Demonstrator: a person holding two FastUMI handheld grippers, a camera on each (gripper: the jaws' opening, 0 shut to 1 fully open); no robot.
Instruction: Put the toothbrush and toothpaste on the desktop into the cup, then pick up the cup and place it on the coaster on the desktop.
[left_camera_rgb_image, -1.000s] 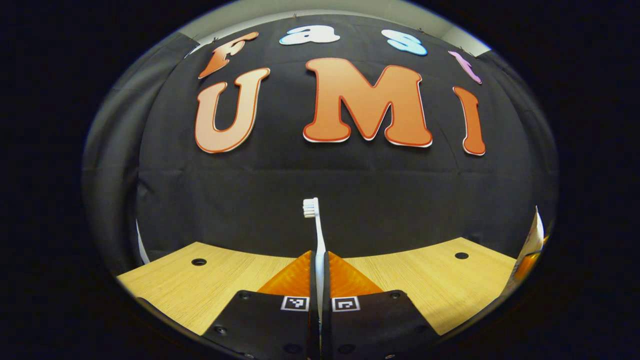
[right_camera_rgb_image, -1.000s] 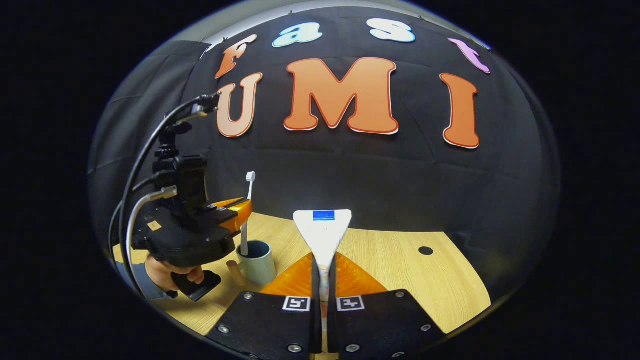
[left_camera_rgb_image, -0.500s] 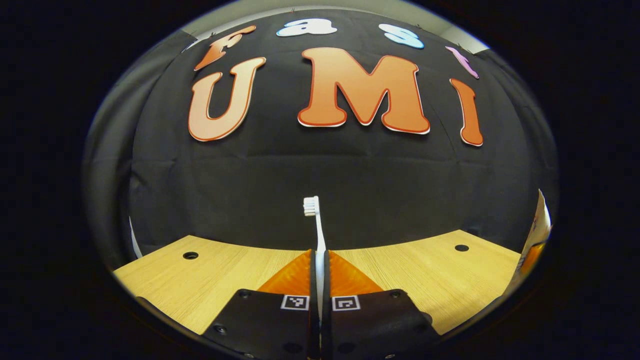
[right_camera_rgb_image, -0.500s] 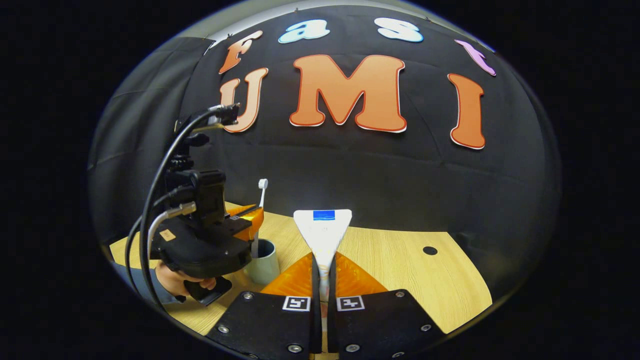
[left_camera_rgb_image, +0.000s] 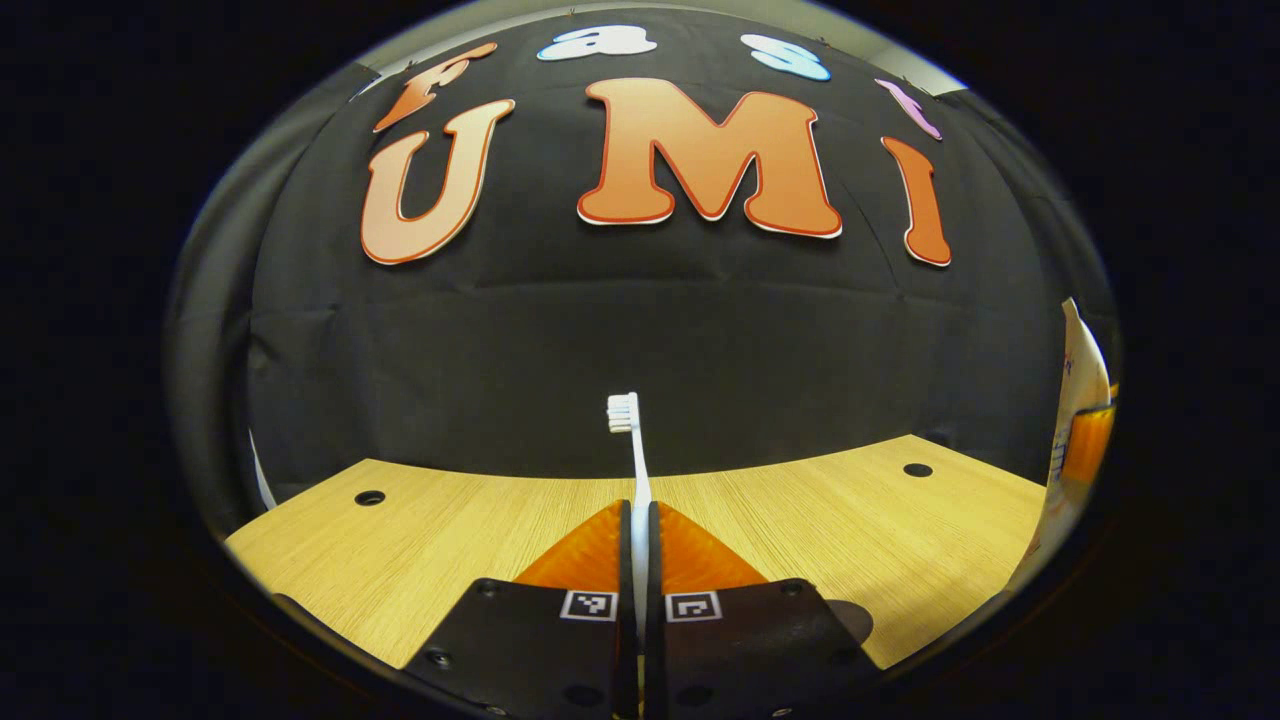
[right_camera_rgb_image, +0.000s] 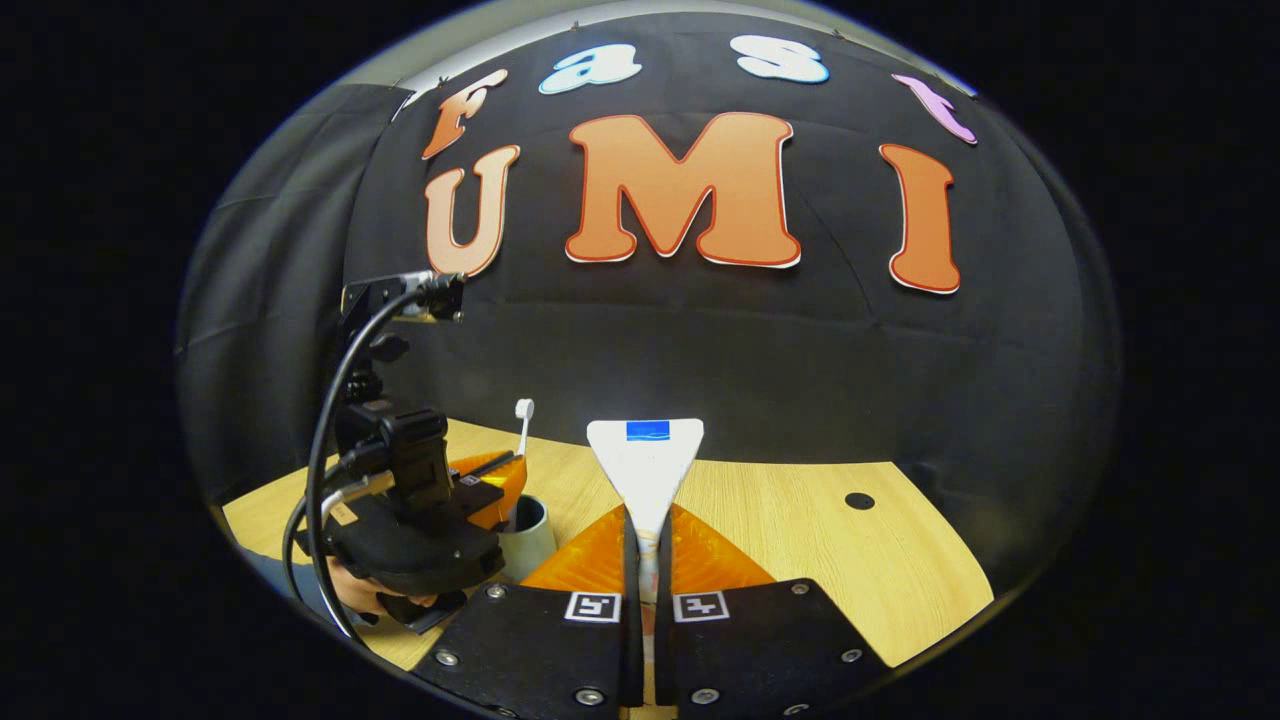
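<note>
**Toothbrush over the cup, toothpaste waiting**

The left tool (right_camera_rgb_image: 495, 478) pinches the toothbrush (left_camera_rgb_image: 634, 470) upright, low at the cup (right_camera_rgb_image: 527, 527), lower left of the right gripper view. Let go crooked and it may tip out. The right tool (right_camera_rgb_image: 647, 540) squeezes the toothpaste tube (right_camera_rgb_image: 645, 465). The left gripper view hides the cup.

Light wood-grain table (left_camera_rgb_image: 820, 520) extending ahead of the jaws to the black cloth wall (left_camera_rgb_image: 640, 330) behind. Two round dark holes in the tabletop: one far to the left of the jaws (left_camera_rgb_image: 369, 497), one far to the right (left_camera_rgb_image: 917, 469). Black cables (right_camera_rgb_image: 335, 400) arc up at left.
</note>
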